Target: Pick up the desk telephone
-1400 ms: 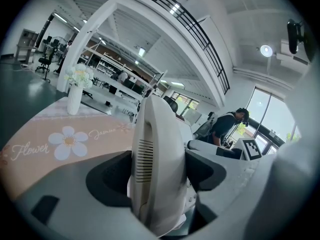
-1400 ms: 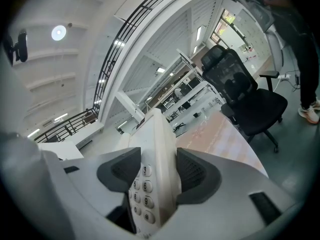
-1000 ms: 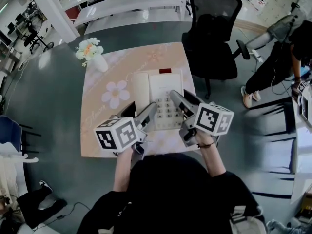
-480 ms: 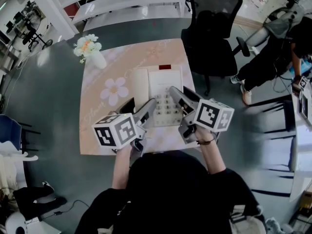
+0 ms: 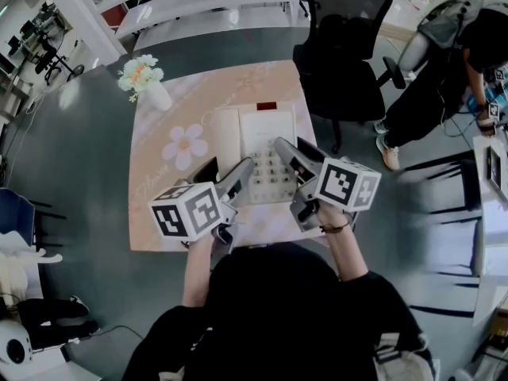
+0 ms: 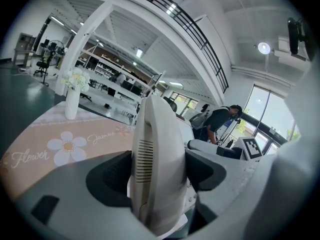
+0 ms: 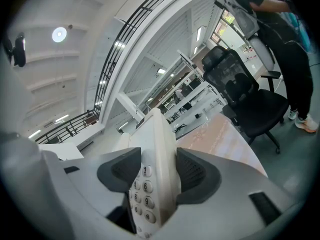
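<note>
Pink flowered tablecloth point(image 5: 155, 211) beneath the desk telephone point(image 5: 266, 136), grey floor point(image 5: 79, 149) all around.

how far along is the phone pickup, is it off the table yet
Done: both grippers are on the desk telephone; the left gripper is clamped on its left edge, the right gripper on the keypad edge. In hand: that two-sided grip. Left: the lift itself; the head view shows the phone over the floral tablecloth, and I cannot tell whether it has cleared it.
</note>
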A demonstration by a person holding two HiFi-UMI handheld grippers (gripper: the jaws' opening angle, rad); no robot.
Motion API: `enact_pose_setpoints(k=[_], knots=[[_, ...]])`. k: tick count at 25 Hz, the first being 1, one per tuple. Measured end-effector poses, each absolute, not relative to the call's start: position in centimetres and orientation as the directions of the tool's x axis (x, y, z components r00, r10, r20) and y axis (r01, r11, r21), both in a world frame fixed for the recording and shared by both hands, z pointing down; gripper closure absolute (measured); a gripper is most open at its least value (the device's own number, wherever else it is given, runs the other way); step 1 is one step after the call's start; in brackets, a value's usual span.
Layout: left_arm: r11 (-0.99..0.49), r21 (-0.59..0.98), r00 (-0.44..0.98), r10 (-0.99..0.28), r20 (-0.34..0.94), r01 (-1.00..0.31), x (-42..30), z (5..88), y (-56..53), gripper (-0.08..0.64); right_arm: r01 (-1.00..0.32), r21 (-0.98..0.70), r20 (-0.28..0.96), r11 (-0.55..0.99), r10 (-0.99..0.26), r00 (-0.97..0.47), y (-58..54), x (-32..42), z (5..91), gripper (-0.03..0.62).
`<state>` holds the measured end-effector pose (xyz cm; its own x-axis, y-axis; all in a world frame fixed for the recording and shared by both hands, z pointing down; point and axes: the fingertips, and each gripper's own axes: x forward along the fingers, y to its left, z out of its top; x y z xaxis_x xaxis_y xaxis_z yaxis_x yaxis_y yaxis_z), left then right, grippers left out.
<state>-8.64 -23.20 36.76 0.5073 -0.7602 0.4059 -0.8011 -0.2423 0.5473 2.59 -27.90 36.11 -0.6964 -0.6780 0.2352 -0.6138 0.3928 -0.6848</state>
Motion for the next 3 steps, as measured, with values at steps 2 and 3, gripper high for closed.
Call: enact_pose_setpoints(k=[2, 3], knots=[[-0.242, 0.547, 0.507, -0.760, 0.406, -0.801, -8.64, 36.83, -23.15, 0.241, -0.613, -0.687, 0.237, 0.390, -0.677, -0.696, -27.85, 2.61, 36.25, 0.383], [-0.242, 0.547, 0.507, -0.760, 0.406, -0.801, -8.64, 36.86, -23.13, 0.241, -0.613, -0.688, 0.238, 0.389, -0.677, -0.696, -27.83, 2.61, 36.31, 0.383]])
